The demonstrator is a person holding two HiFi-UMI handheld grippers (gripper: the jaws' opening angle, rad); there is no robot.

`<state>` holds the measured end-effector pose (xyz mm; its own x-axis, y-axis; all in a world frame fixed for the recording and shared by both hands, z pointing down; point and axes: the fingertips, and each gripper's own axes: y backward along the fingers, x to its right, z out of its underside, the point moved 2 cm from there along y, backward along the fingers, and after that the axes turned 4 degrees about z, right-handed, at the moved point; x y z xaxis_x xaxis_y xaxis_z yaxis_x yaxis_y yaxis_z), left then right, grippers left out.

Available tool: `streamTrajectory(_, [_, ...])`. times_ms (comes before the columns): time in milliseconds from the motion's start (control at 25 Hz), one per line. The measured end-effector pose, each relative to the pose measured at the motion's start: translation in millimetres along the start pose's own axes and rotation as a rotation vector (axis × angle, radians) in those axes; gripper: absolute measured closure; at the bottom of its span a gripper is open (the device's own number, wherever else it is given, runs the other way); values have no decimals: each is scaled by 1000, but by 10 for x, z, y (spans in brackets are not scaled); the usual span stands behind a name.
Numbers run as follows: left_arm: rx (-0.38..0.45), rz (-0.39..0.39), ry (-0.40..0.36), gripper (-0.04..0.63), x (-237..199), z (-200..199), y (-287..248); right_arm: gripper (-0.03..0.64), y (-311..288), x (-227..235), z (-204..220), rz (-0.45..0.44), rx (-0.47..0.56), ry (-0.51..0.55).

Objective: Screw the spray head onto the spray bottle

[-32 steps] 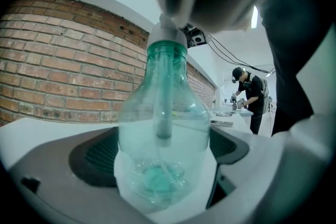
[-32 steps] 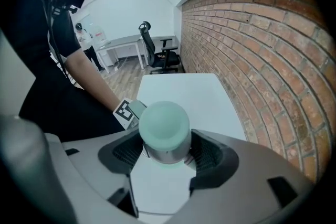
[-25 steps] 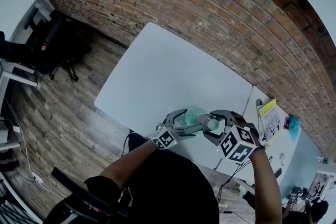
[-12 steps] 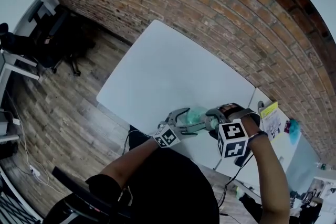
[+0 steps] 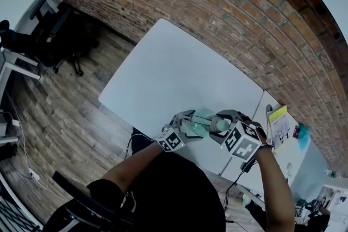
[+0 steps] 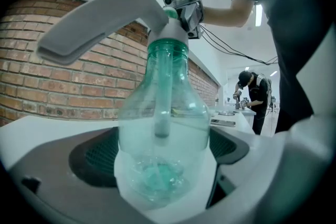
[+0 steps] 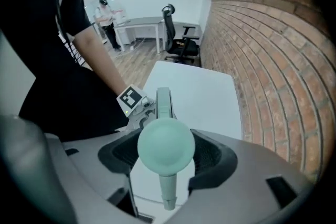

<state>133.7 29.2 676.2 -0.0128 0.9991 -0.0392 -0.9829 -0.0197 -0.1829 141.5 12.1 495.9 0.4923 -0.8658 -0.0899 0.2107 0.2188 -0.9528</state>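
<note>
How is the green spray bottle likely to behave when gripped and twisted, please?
The spray bottle looks like thin clear plastic: probably light and easily dented. Its rounded body might turn within the left tool during twisting.

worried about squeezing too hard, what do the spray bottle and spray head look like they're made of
Spray bottle: thin-looking clear plastic, green-tinted, glossy; the dip tube shows through its wall. Spray head: opaque mint-green plastic, probably rigid, smooth satin finish with only soft highlights.
</note>
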Motion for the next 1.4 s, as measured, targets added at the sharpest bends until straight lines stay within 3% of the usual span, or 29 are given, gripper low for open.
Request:
streamTrajectory(200, [-7, -16, 8, 74, 0, 19, 10, 345, -40, 36, 28, 2, 82, -286])
streamTrajectory(280, [-11, -18, 9, 74, 5, 7, -8, 345, -38, 63, 64, -1, 107, -355])
streamTrajectory(480, [-29, -30, 9, 74, -5, -12, 14, 345, -43, 85, 63, 19, 126, -394])
streamTrajectory(640, [9, -66, 15, 74, 14, -143, 54, 345, -42, 101, 80, 30, 128, -448])
streamTrajectory(960, [12, -91, -25, 74, 33, -312, 41, 345, -40, 100, 87, 57, 151, -517])
streamTrajectory(1200, [-13, -87, -33, 74, 9, -306, 43, 345, 74, 69, 33, 15, 181, -360])
streamTrajectory(1280, [-21, -80, -40, 74, 14, -297, 39, 345, 162, 64, -18, 33, 178, -242])
streamTrajectory(1400, [-27, -81, -40, 74, 15, -282, 47, 345, 221, 22, -50, 45, 94, 25])
